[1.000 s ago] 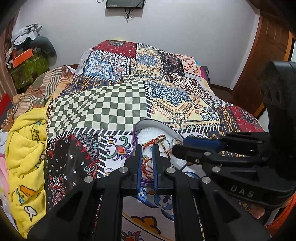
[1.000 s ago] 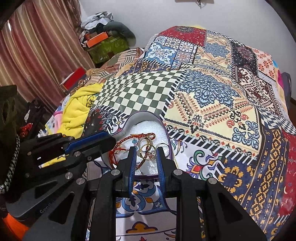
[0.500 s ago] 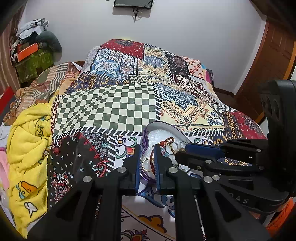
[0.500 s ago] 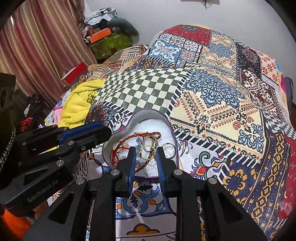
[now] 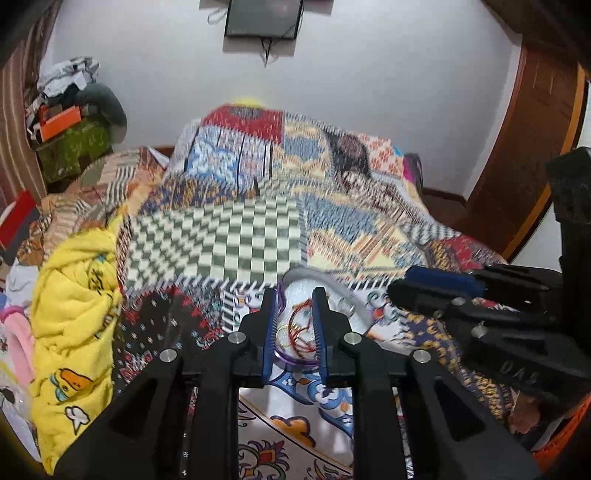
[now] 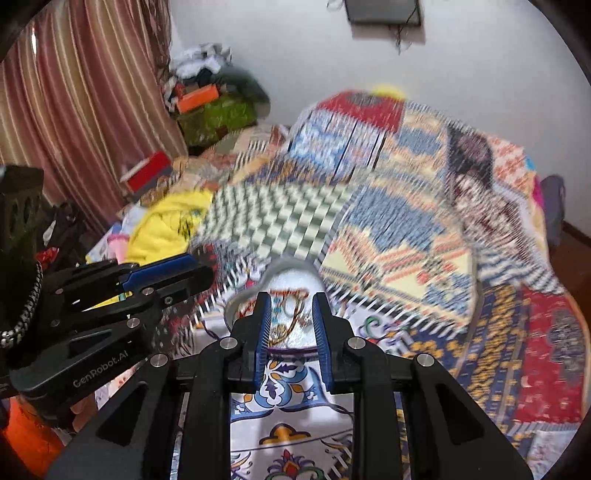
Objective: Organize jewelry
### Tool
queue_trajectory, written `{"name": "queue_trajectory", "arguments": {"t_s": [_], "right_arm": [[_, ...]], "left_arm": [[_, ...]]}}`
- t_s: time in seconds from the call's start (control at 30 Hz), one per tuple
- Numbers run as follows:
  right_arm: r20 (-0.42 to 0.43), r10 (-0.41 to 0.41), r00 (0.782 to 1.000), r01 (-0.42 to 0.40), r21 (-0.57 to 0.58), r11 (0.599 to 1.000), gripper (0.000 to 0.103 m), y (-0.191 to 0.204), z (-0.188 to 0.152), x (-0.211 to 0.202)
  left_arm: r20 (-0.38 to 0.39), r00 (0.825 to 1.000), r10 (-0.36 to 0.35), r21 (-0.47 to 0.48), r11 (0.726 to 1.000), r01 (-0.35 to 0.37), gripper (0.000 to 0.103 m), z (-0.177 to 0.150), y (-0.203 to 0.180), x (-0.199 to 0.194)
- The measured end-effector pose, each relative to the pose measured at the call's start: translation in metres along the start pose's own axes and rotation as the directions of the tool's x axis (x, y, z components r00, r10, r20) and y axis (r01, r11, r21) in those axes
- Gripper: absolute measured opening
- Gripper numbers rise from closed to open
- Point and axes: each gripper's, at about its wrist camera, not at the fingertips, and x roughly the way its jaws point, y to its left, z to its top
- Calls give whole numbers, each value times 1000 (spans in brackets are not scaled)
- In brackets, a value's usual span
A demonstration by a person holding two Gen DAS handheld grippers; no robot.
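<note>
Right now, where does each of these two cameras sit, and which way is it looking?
Left wrist view: sits on the left tongs, looking down along them at the heart-shaped box of jewelry on the patchwork bedspread; the right tongs show at its right.
Right wrist view: sits on the right tongs, facing the same box; the left tongs show at its left.
Shared: box, jewelry, bedspread, wall screen.
</note>
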Motion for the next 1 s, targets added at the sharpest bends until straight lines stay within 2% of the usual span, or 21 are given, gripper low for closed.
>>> {"name": "queue_trajectory", "arguments": {"t_s": [0.07, 0.13, 0.27, 0.33, 0.43, 0.5, 0.53, 0.57, 0.7, 0.77, 0.87, 0.93, 1.0], "right_arm": [[58, -8, 998, 8, 7, 1000, 20, 2, 5, -23], [130, -17, 991, 16, 12, 1000, 20, 6, 10, -52], [264, -34, 964, 34, 7, 999, 20, 20, 13, -106], [323, -42, 946, 43, 4, 999, 20, 29, 11, -130], [398, -46, 916, 51, -1, 999, 22, 43, 7, -160], [440, -54, 896, 60, 0, 998, 32, 51, 3, -177], [469, -64, 881, 71, 2, 997, 45, 56, 0, -187], [491, -72, 868, 80, 4, 997, 53, 60, -3, -194], [552, -103, 828, 116, 12, 993, 64, 72, -13, -217], [571, -120, 812, 133, 18, 991, 75, 76, -17, -224], [594, -137, 793, 149, 30, 988, 86, 81, -22, -230], [596, -146, 790, 154, 38, 987, 89, 81, -23, -229], [595, -156, 788, 158, 49, 986, 95, 81, -24, -227]], "left_arm": [[49, 999, 4, 9, 1000, -4, 20, 7, -6, -22], [112, 994, 9, 18, 1000, -11, 30, 12, -12, -47], [225, 974, 5, 31, 999, -12, 33, 21, -25, -96], [276, 961, 4, 42, 999, -17, 35, 22, -33, -119], [371, 929, 13, 68, 997, -41, 42, 20, -49, -160], [425, 905, 27, 78, 995, -66, 46, 15, -59, -182], [447, 894, 34, 80, 994, -78, 49, 13, -63, -192], [475, 879, 44, 78, 993, -91, 49, 10, -68, -204], [530, 845, 73, 58, 991, -122, 53, 0, -76, -235], [545, 834, 83, 44, 991, -128, 57, -5, -78, -248], [558, 825, 95, 21, 992, -128, 73, -12, -78, -260], [566, 818, 108, 4, 991, -134, 87, -16, -78, -266], [571, 812, 119, -12, 991, -137, 92, -19, -78, -270]]}}
